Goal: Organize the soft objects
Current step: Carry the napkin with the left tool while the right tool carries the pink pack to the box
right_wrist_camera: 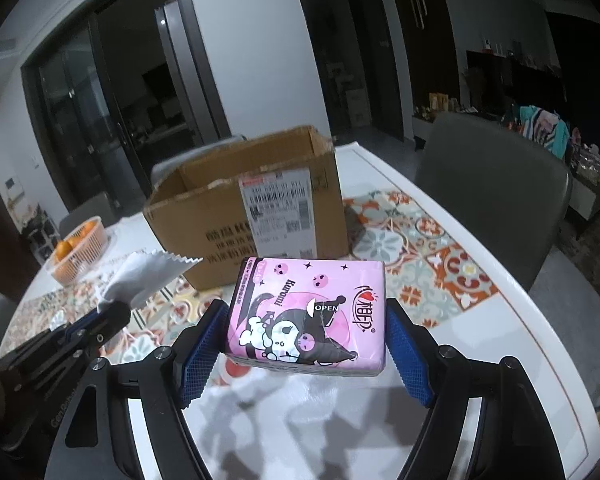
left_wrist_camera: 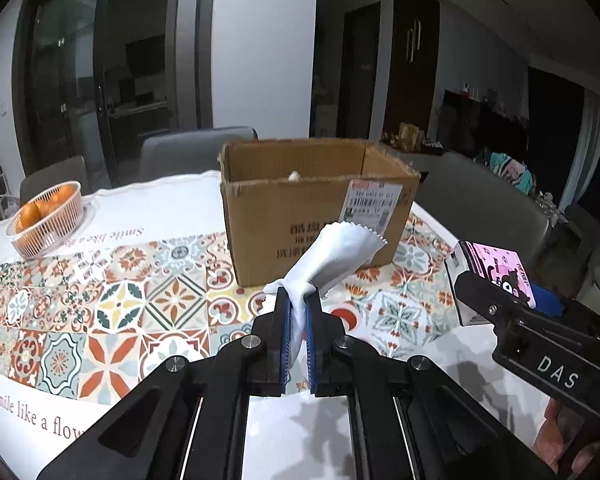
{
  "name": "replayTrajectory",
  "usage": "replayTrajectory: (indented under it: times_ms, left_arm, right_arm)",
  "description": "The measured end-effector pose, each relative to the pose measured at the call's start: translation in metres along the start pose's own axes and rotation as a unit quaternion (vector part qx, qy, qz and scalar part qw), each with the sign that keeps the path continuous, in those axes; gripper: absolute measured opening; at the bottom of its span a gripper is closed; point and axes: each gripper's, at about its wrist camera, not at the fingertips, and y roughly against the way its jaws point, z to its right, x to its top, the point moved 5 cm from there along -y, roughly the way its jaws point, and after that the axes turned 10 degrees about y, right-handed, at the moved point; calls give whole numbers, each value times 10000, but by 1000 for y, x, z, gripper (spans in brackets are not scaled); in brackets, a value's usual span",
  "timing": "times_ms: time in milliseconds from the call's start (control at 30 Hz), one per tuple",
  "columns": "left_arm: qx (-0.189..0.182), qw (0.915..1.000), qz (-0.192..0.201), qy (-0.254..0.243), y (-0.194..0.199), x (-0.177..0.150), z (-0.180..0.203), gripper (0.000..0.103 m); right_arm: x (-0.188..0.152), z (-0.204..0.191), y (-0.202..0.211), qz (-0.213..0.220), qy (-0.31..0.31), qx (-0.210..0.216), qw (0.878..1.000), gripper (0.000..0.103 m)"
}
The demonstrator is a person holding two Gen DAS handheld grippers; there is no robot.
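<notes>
Both tools are loaded and raised above the bench, facing the open box at frame centre. The left gripper is nearly closed, pinching a white cloth whose free, zigzag-edged end stands up toward the box front. The right gripper is spread fairly wide, its blue pads pressed against the two short ends of a pink tissue pack held level in mid-air. I judge the step in hand to be carrying both to the box and dropping them in. To do it well, each should rise clear of the near rim before moving forward, since the cloth's loose end could catch the cardboard edge; the arms had better go in one after the other, or well apart, so the tools do not knock together over the opening. Release only once each thing is well inside; something pale already shows above the rim, though I cannot tell what. As for writing, the pack reads "Kuromi" and "OPEN" beside a cartoon figure. The right tool's side reads "DAS". The runner says "Smile like a flow…" at lower left of the left view. The box carries a barcode label and printed characters too blurred to read. A basket of oranges sits at left.
</notes>
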Motion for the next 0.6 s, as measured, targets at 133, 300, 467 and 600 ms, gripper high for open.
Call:
replayTrajectory:
  times_ms: [133,300,467,600]
  left_arm:
    - [4,9998,188,22,9,12,4,9]
    - [-16,9992,406,54,18,27,6,9]
    - [-14,9981,609,53,23,43,8,9]
    - [-14,9970,770,47,25,56,9,9]
  right_arm:
    - [12,2,7,206,-47,31,9998,78]
    - [29,4,14,480,-88,86,9988,78]
    - [46,5,17,692,-120,140,9974,78]
    - [58,5,18,849,-103,166,9962,78]
